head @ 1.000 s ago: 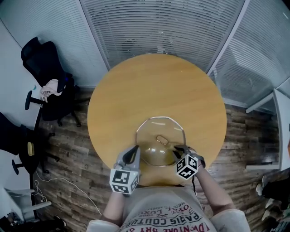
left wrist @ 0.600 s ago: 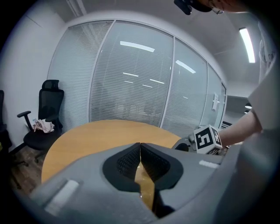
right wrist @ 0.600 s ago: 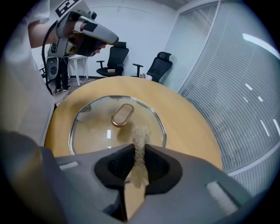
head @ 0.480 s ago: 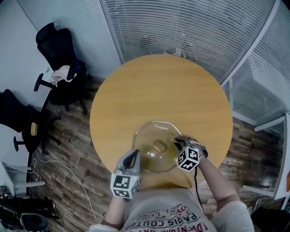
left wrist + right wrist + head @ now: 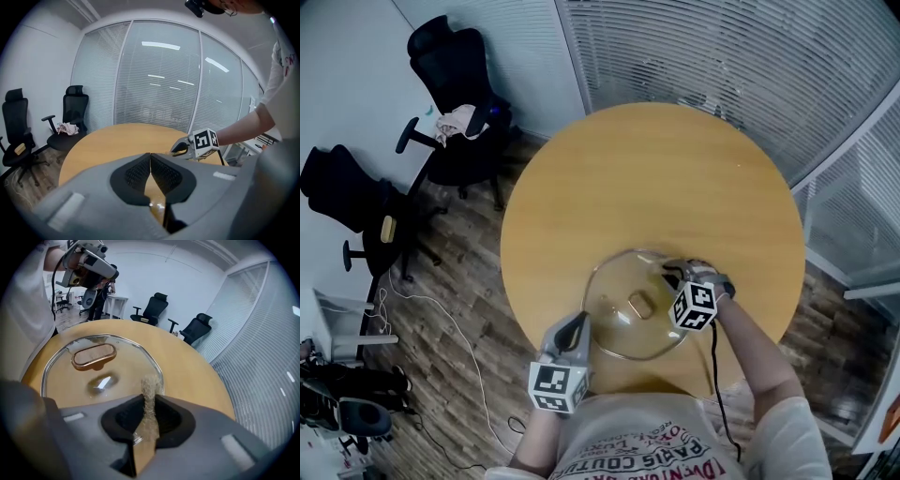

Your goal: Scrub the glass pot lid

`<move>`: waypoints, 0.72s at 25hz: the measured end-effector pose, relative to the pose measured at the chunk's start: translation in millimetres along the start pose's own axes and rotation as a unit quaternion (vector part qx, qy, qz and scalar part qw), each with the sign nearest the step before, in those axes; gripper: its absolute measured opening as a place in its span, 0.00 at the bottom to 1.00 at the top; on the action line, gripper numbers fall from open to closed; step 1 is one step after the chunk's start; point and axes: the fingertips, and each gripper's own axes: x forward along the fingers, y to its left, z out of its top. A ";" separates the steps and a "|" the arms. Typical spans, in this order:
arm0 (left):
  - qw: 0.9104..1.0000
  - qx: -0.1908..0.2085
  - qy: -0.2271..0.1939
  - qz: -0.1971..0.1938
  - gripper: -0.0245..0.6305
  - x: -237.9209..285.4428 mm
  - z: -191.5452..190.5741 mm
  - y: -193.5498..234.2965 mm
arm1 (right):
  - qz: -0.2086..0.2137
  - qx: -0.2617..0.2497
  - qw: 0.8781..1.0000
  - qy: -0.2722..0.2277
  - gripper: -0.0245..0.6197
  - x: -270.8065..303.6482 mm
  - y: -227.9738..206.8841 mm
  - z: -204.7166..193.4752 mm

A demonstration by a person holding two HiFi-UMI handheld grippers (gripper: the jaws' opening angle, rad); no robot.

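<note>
Has the glass lid (image 5: 614, 281) lying flat, handle (image 5: 637, 303) up, on the near part of the round wooden table (image 5: 647, 178). Pinches its near rim with the left gripper (image 5: 575, 326), jaws pressed together at the tips. Grips a tan mesh scrubber (image 5: 150, 385) between the jaws of the right gripper (image 5: 673, 275), scrubber end down at the lid's far right rim. Wears a shirt (image 5: 656, 450) with print reading partly "COUTURE", otherwise too skewed to read. Has two black office chairs (image 5: 459, 66) off to the left.

clear glossy glass lid (image 5: 617, 330) with metal rim, matt wood table (image 5: 656, 178), coarse mesh scourer (image 5: 150, 389).
</note>
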 end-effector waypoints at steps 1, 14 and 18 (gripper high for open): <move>1.000 -0.001 0.002 0.002 0.05 0.7 0.2 0.4 | 0.009 -0.011 1.000 -0.004 0.14 3.4 -0.2 1.7; 1.000 0.011 -0.001 0.014 0.05 3.5 13.0 5.5 | 0.038 -0.079 0.996 -0.018 0.14 4.0 17.2 -5.2; 1.000 0.024 -0.012 0.007 0.05 8.5 23.7 2.5 | 0.030 -0.076 0.997 -0.004 0.14 -2.9 21.9 -13.7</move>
